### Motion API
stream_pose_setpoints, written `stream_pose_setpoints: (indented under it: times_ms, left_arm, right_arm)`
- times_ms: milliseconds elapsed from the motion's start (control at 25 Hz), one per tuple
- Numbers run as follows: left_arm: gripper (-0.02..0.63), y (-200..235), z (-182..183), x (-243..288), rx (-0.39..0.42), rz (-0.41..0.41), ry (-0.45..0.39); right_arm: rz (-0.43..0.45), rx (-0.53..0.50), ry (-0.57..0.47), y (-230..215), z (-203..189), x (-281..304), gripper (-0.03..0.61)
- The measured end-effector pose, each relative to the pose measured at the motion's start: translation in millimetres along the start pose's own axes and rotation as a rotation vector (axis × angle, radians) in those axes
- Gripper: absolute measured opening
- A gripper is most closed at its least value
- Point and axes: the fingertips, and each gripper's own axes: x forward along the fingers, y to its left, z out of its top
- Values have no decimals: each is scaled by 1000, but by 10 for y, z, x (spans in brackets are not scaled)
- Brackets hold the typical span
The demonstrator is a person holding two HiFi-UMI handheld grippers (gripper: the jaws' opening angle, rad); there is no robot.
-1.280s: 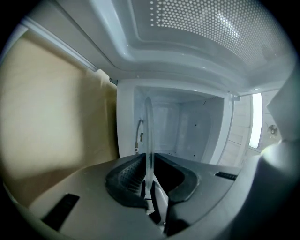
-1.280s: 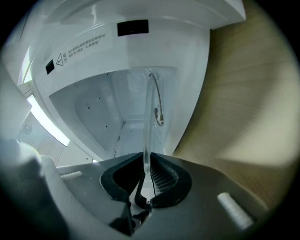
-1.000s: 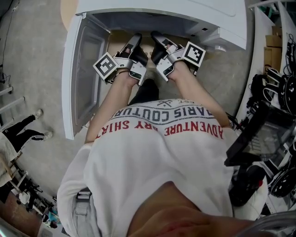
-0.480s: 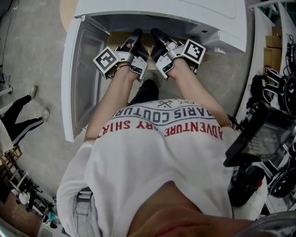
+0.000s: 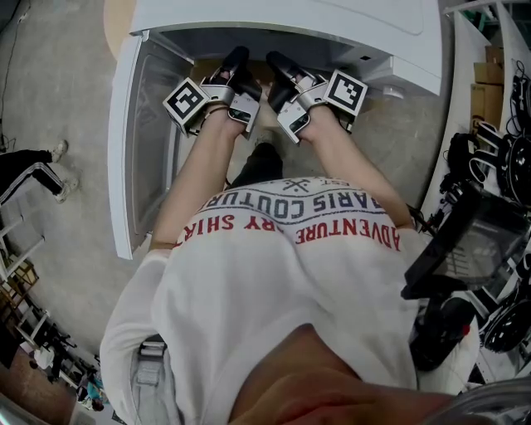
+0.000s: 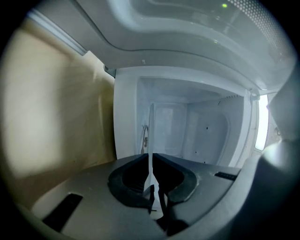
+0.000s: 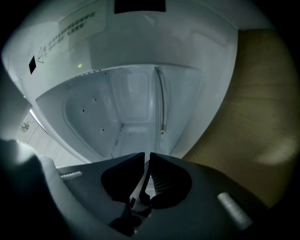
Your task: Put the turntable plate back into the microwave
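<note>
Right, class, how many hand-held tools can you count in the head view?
2. The left tool reaches into the open microwave near its door; the right tool is beside it, to its right. Each grips the thin turntable plate.

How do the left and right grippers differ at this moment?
The left gripper sits beside the open door; the right gripper is farther from it. In the left gripper view the plate rises edge-on well past the jaw tips; in the right gripper view only a sliver shows. Both are shut on that thin edge, reaching into the microwave.
</note>
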Motion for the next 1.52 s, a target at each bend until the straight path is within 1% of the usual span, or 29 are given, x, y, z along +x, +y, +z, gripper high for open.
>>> stream_pose_setpoints:
  times_ms: [120,280,400,640,760,880,960,1120,1240,1320,1400,1520]
  left_arm:
    - [26,21,29,24,43,31,-2]
    - [26,52,28,24,96,83,3]
    - [26,37,36,27,146,108,14]
    - [27,14,47,23,187,129,40]
    - [26,-26,4,7,206,112,61]
    - [26,-22,-74,-27,246,109,93]
    - [26,21,-98,-39,246,111,104]
    - [26,57,-131,-48,213,101,118]
    - [26,73,-208,-66,226,93,136]
    - [24,88,-278,-103,272,101,161]
    - [2,79,-372,-171,343,108,191]
    - [1,-2,-584,-347,456,108,237]
  right_arm:
    - [-5,-21,-10,23,38,34,32]
    - [-60,-26,-11,-100,27,38,2]
    - [-71,-20,-9,-146,21,62,2]
    - [-62,-20,-17,-159,32,113,2]
    - [-63,-10,-29,-158,47,126,2]
    - [-59,-4,-27,-148,28,141,2]
    - [-55,-6,-28,-147,18,152,2]
    - [-54,-1,-39,-158,17,121,2]
    - [-57,2,-29,-166,-41,27,2]
    - [-56,-15,-9,-154,-122,-49,2]
    - [-53,-42,18,-117,-226,-154,2]
    - [-44,-96,62,7,-426,-411,2]
